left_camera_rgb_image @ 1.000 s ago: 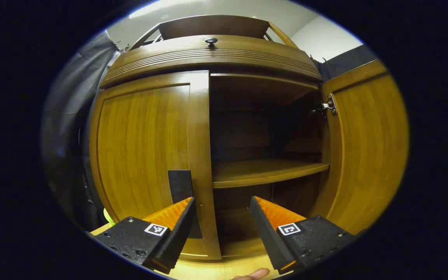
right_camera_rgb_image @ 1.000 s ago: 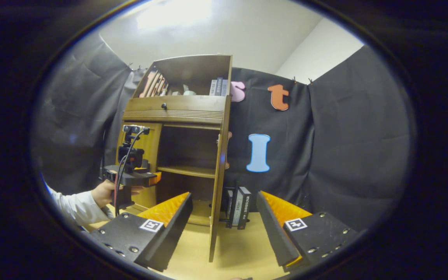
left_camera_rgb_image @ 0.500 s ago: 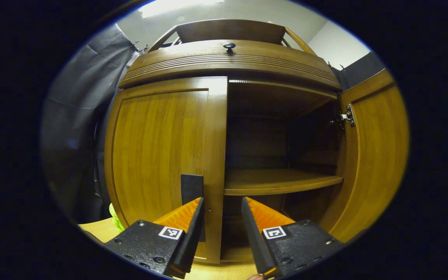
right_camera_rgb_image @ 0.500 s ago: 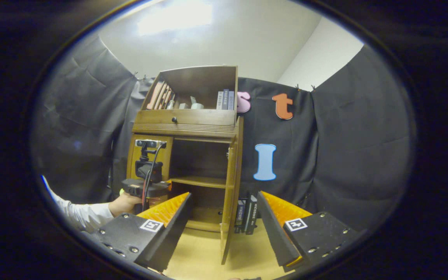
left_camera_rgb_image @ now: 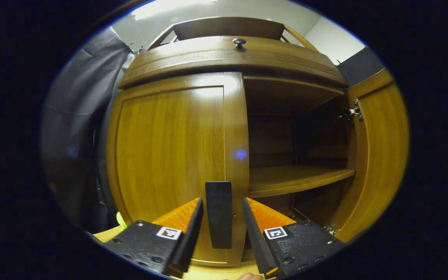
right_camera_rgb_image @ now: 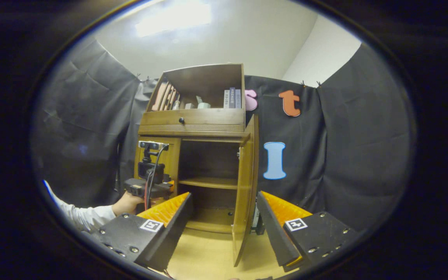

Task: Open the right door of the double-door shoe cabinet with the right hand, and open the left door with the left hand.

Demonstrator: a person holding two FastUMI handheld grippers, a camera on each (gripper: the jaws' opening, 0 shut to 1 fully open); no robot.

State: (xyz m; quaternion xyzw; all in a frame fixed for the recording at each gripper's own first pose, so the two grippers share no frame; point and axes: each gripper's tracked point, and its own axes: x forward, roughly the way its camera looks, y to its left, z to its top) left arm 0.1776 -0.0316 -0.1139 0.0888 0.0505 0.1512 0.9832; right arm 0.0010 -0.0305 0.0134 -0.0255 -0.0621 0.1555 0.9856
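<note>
Right door [right_camera_rgb_image: 246, 186] already swung wide, right gripper [right_camera_rgb_image: 224, 221] spread and backed off. My left gripper [left_camera_rgb_image: 219, 225] has slid over, now straddling the left door's handle [left_camera_rgb_image: 218, 214], not pinching yet.

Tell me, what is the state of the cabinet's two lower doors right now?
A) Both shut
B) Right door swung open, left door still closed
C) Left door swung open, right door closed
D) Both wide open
B: in the left gripper view the right door stands swung out, baring the inner shelf, while the left door lies flat and closed, its black handle between the left gripper jaws.
</note>
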